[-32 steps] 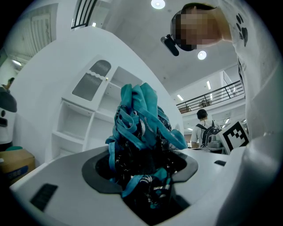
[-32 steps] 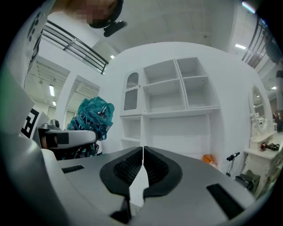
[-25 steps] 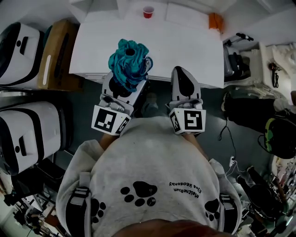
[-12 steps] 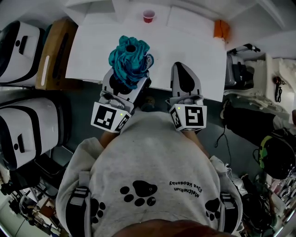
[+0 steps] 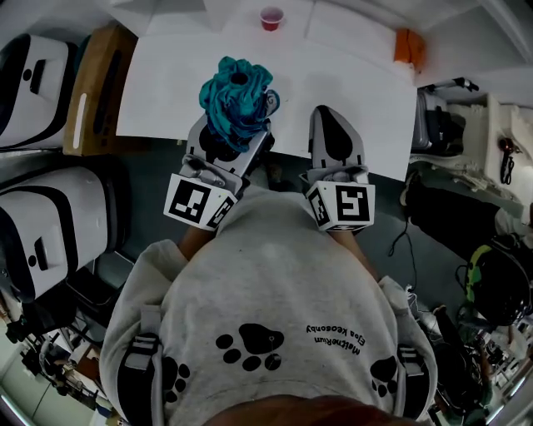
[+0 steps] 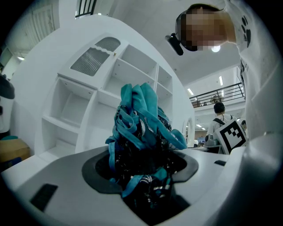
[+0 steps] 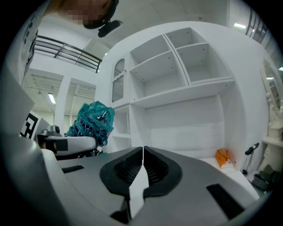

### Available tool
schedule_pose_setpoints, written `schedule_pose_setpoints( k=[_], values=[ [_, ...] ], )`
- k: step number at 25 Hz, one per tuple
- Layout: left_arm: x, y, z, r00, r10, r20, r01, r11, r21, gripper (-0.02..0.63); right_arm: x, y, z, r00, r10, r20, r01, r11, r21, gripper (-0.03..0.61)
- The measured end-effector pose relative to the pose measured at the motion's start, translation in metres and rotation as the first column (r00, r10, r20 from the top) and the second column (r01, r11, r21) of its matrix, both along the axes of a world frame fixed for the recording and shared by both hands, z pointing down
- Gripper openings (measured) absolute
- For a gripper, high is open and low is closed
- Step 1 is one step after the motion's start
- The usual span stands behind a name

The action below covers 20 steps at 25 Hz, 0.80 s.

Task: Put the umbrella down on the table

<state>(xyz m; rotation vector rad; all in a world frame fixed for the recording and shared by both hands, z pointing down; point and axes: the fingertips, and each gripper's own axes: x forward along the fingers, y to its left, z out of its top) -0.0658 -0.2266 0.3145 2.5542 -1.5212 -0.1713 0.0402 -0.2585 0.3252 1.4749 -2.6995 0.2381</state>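
Observation:
A folded teal umbrella [image 5: 236, 101] with dark patterned trim stands upright in my left gripper [image 5: 226, 140], whose jaws are shut on its lower part [image 6: 143, 172]. It hangs just over the near edge of the white table [image 5: 333, 79]. In the right gripper view the umbrella [image 7: 91, 121] shows at the left, above the other gripper's body. My right gripper [image 5: 335, 143] is beside it, over the same table edge, with its jaws shut together [image 7: 142, 165] and nothing between them.
A red cup [image 5: 271, 17] stands at the table's far edge and an orange object [image 5: 405, 46] at its far right corner [image 7: 223, 157]. White shelving [image 7: 185, 66] rises behind the table. White cases [image 5: 50, 225] and a wooden board [image 5: 87, 91] lie left; cables and bags clutter the right.
Both grippers have advanced toward the table, the left still carrying the umbrella; their tips now reach over the near edge. The jaws have kept their state.

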Motion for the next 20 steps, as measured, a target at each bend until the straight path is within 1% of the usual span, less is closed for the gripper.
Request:
schedule_pose_setpoints(
  k=[5, 14, 20],
  values=[
    [-0.003, -0.021, 0.012, 0.999, 0.025, 0.027, -0.024, 0.999, -0.036, 0.275, -0.004, -0.016, 0.007, 1.0, 0.014, -0.003, -0.014, 0.999, -0.04, 0.032],
    [-0.006, -0.047, 0.038, 0.997, 0.072, 0.028, -0.069, 0.994, -0.086, 0.275, -0.011, -0.033, 0.025, 0.999, 0.038, -0.015, -0.039, 0.995, -0.09, 0.032],
    [-0.01, -0.06, 0.06, 0.996, 0.082, 0.031, -0.078, 0.989, -0.126, 0.275, -0.012, -0.04, 0.037, 0.998, 0.056, -0.024, -0.058, 0.992, -0.113, 0.032]
  ],
)
